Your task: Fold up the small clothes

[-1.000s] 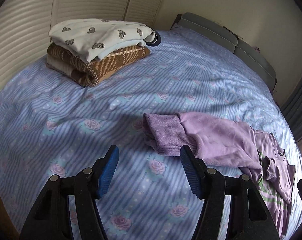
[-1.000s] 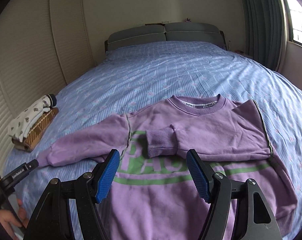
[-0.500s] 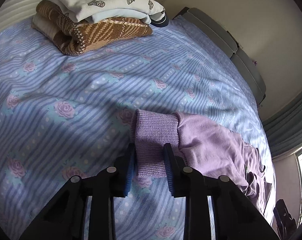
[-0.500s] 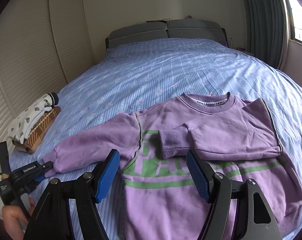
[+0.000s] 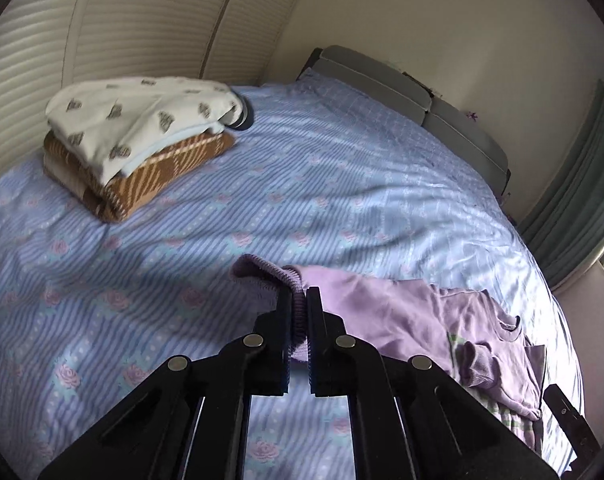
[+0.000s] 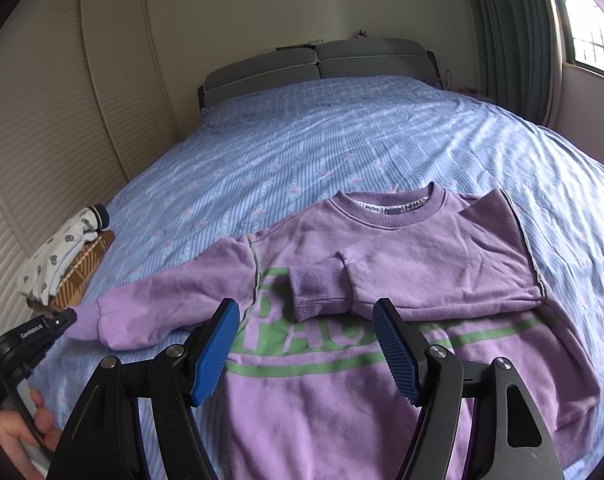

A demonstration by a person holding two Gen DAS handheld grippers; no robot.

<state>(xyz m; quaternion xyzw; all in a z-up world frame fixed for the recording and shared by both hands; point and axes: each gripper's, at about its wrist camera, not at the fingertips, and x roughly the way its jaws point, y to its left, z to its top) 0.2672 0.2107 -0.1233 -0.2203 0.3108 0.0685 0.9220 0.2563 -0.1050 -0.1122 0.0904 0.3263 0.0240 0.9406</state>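
1. At the lower left edge of the right wrist view, a person's hand point(image 6: 23, 436) holds the left gripper point(image 6: 67, 315), whose tip meets the cuff point(image 6: 86, 320) of the outstretched sleeve.
2. In the left wrist view, the left gripper point(image 5: 298, 300) sits at lower centre. Its jaws have just been closing and now stand together, clamped on the ribbed cuff point(image 5: 267, 276), which bunches up above the pads.
3. At the upper left of that view, a pile of folded clothes point(image 5: 141, 140) rests on the bed point(image 5: 342, 184): a white printed piece on top of a brown patterned one, well apart from the cuff.
4. The purple sweatshirt point(image 6: 402, 320) lies face up across the centre and right of the right wrist view, collar toward the grey headboard point(image 6: 318, 68). Green lettering shows on its chest.
5. Its other sleeve point(image 6: 402, 272) is folded across the chest, its cuff lying on the lettering.
6. The right gripper point(image 6: 306, 344) hangs at lower centre over the sweatshirt, blue pads wide apart, nothing between them.
7. A window point(image 6: 590, 20) sits at the upper right.
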